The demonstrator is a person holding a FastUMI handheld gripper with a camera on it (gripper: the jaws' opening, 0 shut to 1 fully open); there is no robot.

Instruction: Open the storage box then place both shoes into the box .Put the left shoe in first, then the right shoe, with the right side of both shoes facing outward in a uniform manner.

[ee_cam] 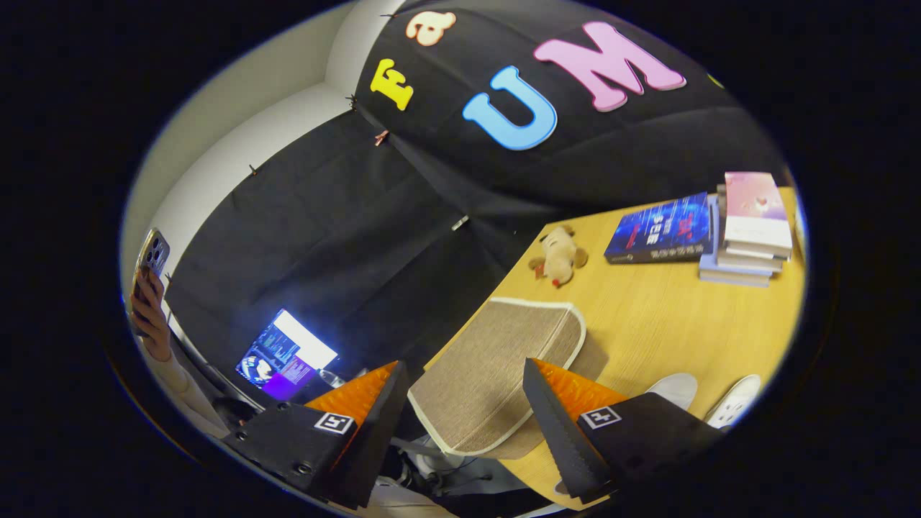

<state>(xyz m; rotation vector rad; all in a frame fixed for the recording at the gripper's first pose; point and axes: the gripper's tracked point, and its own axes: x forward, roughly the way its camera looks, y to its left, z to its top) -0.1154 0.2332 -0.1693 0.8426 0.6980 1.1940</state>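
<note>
A tan woven storage box [496, 352] with white trim stands at the near corner of the wooden table [669, 324]; I see its flat top panel, tilted in my view, lying down on the box. My gripper [463, 367] is open and hovers over the box, whose top sits between the two fingers and just ahead of them, neither finger visibly pressing on it. Two white shoes [676, 388] [737, 399] lie on the table to the right, partly hidden behind my right finger.
A small plush toy [560, 255] lies beyond the box. Further back are a blue book [658, 229] and a stack of books [752, 230]. Off the table to the left, a person's hand holds a phone [150, 262], with a lit laptop screen [286, 354] below.
</note>
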